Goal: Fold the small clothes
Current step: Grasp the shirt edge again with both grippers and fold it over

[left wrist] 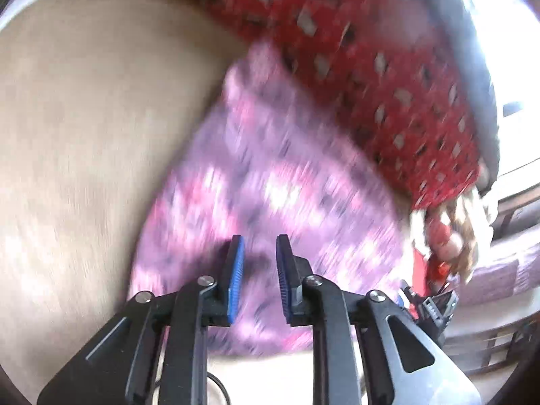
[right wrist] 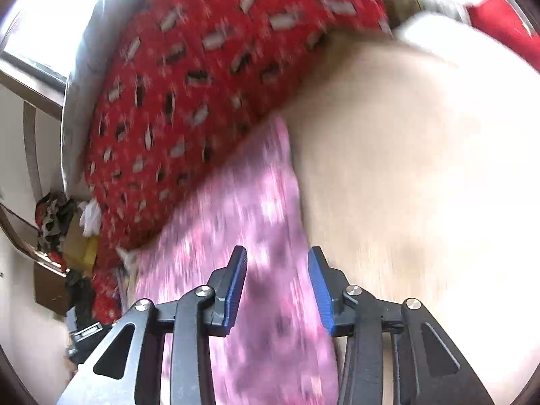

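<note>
Tools both gape empty over pink cloth (left wrist: 263, 175); left tool (left wrist: 260, 263), right tool (right wrist: 276, 270); clutter pile (right wrist: 57, 222) only rightward.

pink cloth (left wrist: 270, 182): motion-blurred, print unreadable; near edge hidden behind left gripper (left wrist: 259, 271)
red cloth (right wrist: 189, 101): smeared, cut off at top edge
pile (right wrist: 64, 226) at left: too small to identify
right gripper (right wrist: 277, 287): arms cut off by bottom edge

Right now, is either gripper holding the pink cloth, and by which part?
Nothing is held. The left gripper and right gripper both stand open above the pink cloth, with no fabric pinched between the pads.
</note>
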